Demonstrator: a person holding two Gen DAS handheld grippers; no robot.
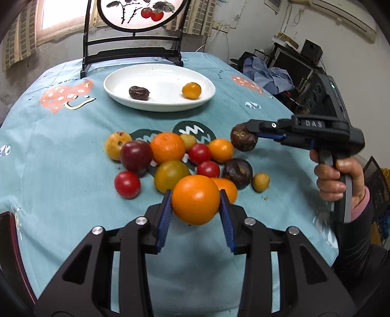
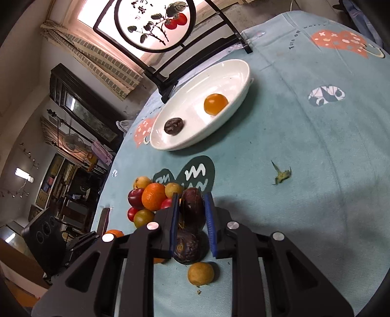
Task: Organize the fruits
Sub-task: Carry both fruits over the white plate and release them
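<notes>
Left wrist view: the left gripper [image 1: 195, 203] clamps an orange [image 1: 195, 199] across its widest part, lifted above the fruit pile [image 1: 170, 158]; firm, smooth, likely slippery.

Right wrist view: the right gripper [image 2: 191, 214] pinches a dark wrinkled fruit [image 2: 192, 203], probably light and soft. The plate [image 2: 238, 65] waits beyond.

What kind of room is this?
Probably a lived-in home dining area: a round table with a cartoon-print tablecloth, a white plate of fruit, and a persimmon-painted screen by the window.
</notes>
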